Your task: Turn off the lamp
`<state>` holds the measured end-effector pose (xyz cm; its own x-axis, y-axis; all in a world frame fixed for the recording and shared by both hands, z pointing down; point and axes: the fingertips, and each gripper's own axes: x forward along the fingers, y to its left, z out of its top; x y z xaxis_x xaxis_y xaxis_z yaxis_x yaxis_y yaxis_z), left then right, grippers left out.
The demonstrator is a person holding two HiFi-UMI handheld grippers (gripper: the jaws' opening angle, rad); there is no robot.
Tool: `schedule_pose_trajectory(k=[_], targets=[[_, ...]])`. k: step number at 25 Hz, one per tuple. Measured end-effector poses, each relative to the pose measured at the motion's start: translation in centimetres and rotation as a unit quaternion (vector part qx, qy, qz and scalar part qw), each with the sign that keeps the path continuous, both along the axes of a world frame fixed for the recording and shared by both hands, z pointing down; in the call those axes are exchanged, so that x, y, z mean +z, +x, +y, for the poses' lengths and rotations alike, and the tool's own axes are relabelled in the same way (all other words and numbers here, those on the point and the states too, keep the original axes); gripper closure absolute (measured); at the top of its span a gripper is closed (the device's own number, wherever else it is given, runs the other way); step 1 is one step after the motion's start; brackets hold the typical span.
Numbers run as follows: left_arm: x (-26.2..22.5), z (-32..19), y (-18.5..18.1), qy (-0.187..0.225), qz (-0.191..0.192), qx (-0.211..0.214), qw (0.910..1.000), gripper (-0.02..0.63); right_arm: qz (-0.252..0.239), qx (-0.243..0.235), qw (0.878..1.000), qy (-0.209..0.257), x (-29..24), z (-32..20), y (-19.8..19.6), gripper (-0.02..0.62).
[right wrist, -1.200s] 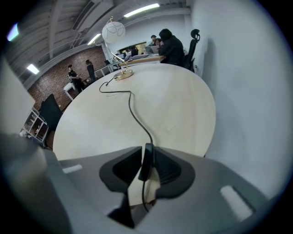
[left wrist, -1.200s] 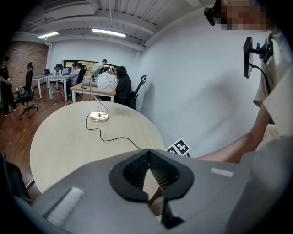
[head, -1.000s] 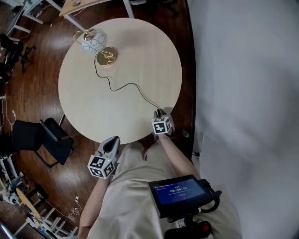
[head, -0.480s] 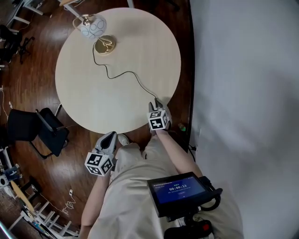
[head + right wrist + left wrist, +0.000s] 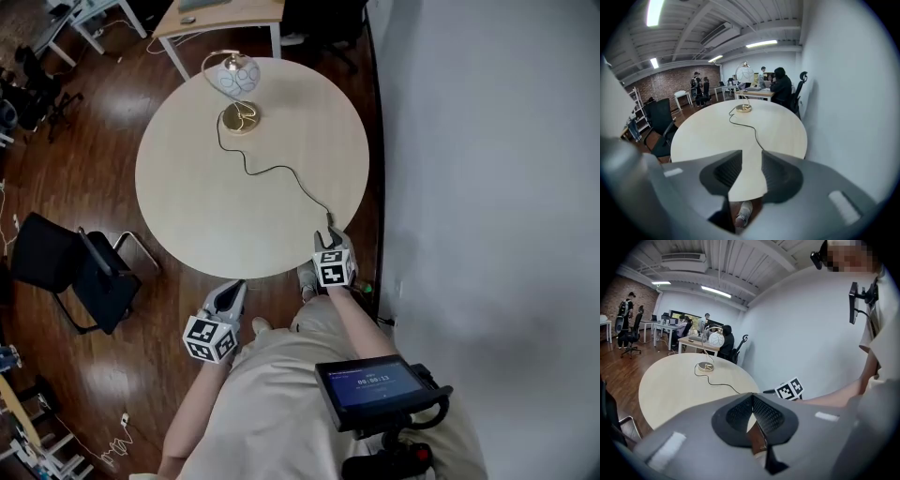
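Observation:
A lamp with a white patterned globe shade (image 5: 232,75) and a round brass base (image 5: 241,118) stands at the far side of the round pale table (image 5: 197,197). Its black cord (image 5: 281,172) snakes across to the near right edge. My right gripper (image 5: 325,234) hovers at that edge by the cord's end, open, with nothing between its jaws. My left gripper (image 5: 232,289) is shut and empty, off the table's near edge over the floor. The right gripper view has the base (image 5: 743,108), cord (image 5: 754,129) and shade (image 5: 744,74) far ahead. The left gripper view also shows the lamp (image 5: 715,339).
A black chair (image 5: 89,277) stands left of the table and a wooden desk (image 5: 220,11) beyond it. A white wall (image 5: 487,187) runs close along the right. A small screen (image 5: 373,386) hangs at the person's chest. Several people sit at distant desks (image 5: 679,326).
The head view has shifted, so the table and lamp sit lower and more to the right. Both grippers keep about the same places at the table's near edge.

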<state>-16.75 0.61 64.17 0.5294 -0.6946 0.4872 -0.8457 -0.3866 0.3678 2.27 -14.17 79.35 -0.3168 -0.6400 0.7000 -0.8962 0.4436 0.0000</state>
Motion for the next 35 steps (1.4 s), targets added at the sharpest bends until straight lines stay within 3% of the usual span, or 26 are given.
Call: schedule_pose_trajectory(k=[4, 10, 14, 18, 25, 35], targets=[[-0.7, 4.5, -3.6, 0.01, 0.015, -0.017, 0.9997, 0.606, 0.005, 0.007, 1.0, 0.014, -2.5, 3.4, -2.0, 0.471], [0.1, 10.3, -8.4, 0.04, 0.035, -0.033, 0.998, 0.606, -0.002, -0.011, 0.997, 0.077, -6.7, 8.1, -6.3, 0.471], [1.1, 15.6, -10.9, 0.036, 0.05, -0.028, 0.9977, 0.606, -0.042, -0.022, 0.994, 0.101, -9.7, 15.2, -9.3, 0.471], [1.8, 16.9, -11.4, 0.038, 0.055, -0.017, 0.9976, 0.606, -0.083, -0.045, 0.985, 0.142, -13.3, 18.6, -10.8, 0.479], [2.1, 16.4, -10.5, 0.037, 0.067, -0.018, 0.9969, 0.606, -0.15, -0.053, 0.971, 0.178, -17.6, 21.3, -9.3, 0.489], [2.2, 12.7, -5.6, 0.027, 0.063, 0.007, 0.9976, 0.606, -0.192, -0.026, 0.956, 0.222, -19.6, 21.0, -1.9, 0.489]])
